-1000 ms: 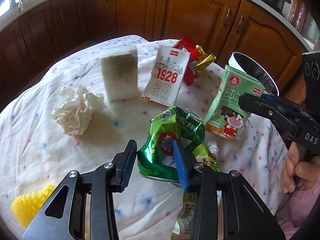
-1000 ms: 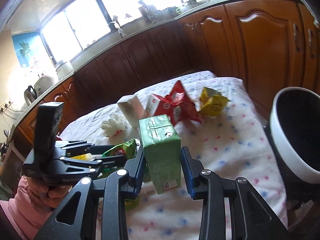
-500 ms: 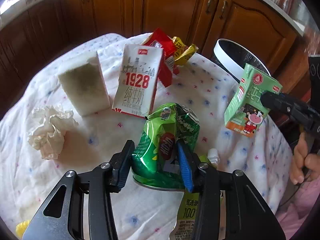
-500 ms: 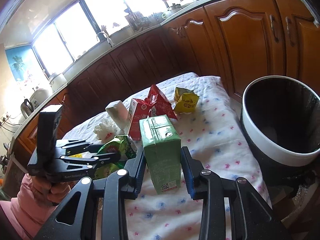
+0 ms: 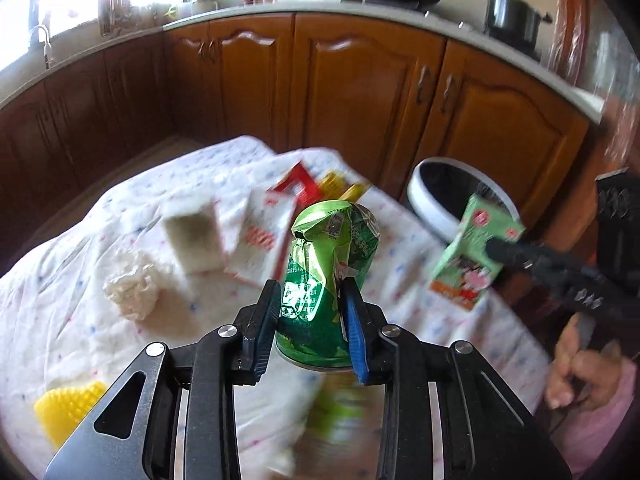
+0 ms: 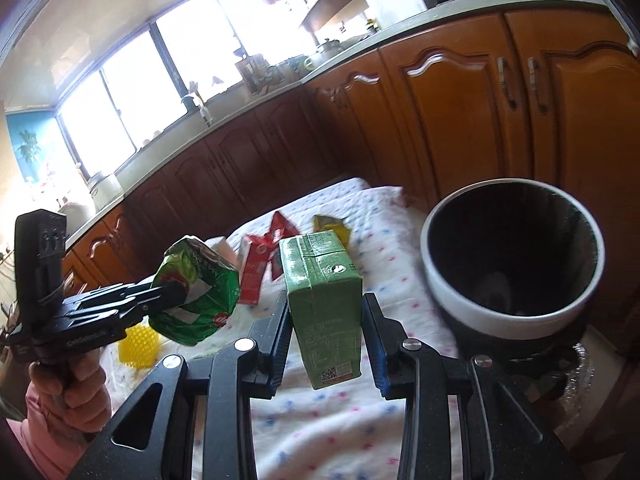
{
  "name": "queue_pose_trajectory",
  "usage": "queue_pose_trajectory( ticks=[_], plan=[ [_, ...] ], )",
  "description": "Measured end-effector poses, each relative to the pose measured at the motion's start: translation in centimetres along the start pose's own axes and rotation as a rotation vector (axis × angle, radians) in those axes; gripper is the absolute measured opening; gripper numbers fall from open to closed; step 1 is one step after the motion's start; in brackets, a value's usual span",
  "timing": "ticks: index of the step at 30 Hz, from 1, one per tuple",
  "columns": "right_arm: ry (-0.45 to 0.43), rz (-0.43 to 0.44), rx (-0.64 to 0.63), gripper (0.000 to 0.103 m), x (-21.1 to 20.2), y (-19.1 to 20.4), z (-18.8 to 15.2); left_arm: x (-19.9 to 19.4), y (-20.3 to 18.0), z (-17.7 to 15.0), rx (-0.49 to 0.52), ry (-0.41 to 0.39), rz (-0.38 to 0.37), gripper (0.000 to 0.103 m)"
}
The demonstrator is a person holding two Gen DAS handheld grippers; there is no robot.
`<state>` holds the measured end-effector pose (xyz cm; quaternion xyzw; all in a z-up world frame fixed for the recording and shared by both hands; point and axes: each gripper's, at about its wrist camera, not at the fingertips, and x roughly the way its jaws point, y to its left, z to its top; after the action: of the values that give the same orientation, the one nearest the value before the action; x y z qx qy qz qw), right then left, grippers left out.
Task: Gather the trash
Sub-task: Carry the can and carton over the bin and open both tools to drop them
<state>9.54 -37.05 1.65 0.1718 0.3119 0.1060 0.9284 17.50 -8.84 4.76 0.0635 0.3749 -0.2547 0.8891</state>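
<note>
A crushed green drink can [image 5: 332,248] stands upright between the pads of my left gripper [image 5: 314,292], lifted clear of the tablecloth; its jaws are closing and squeeze the can's sides. The right wrist view shows the same can [image 6: 196,292] held out at the left. My right gripper [image 6: 326,312] is shut on a green milk carton [image 6: 324,292], which hangs above the table just left of the bin. That black bin with a white rim [image 6: 472,312] stands at the table's right edge, its mouth open. From the left wrist the carton [image 5: 476,248] appears in front of the bin [image 5: 420,204].
On the flowered tablecloth [image 5: 60,280] lie a white and red carton [image 5: 260,236], a pale sponge block [image 5: 192,236], a crumpled tissue [image 5: 132,288], a yellow spiky piece [image 5: 68,404] and red and yellow wrappers [image 5: 300,188]. Wooden cabinets [image 5: 360,88] close in behind.
My left gripper has closed on the green can and raised it off the table. The right gripper has carried the green carton closer to the bin.
</note>
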Motion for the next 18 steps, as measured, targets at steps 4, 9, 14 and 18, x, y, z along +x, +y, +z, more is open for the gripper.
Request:
queue_pose_trajectory(
  ticks=[4, 9, 14, 18],
  plan=[
    [-0.019, -0.032, 0.021, 0.035, -1.4, -1.9, 0.2, 0.6, -3.1, 0.3, 0.008, -0.014, -0.031, 0.029],
    [-0.043, -0.073, 0.050, 0.035, -3.0, -4.4, 0.6, 2.5, -6.1, 0.3, 0.012, 0.011, -0.079, 0.028],
    [-0.065, -0.107, 0.072, 0.035, -4.1, -6.4, 1.1, 4.0, -8.9, 0.6, 0.020, 0.031, -0.110, 0.028],
    [-0.080, -0.135, 0.088, 0.035, -4.6, -7.9, 1.4, 5.0, -10.5, 1.3, 0.024, 0.044, -0.122, 0.028]
  ],
)
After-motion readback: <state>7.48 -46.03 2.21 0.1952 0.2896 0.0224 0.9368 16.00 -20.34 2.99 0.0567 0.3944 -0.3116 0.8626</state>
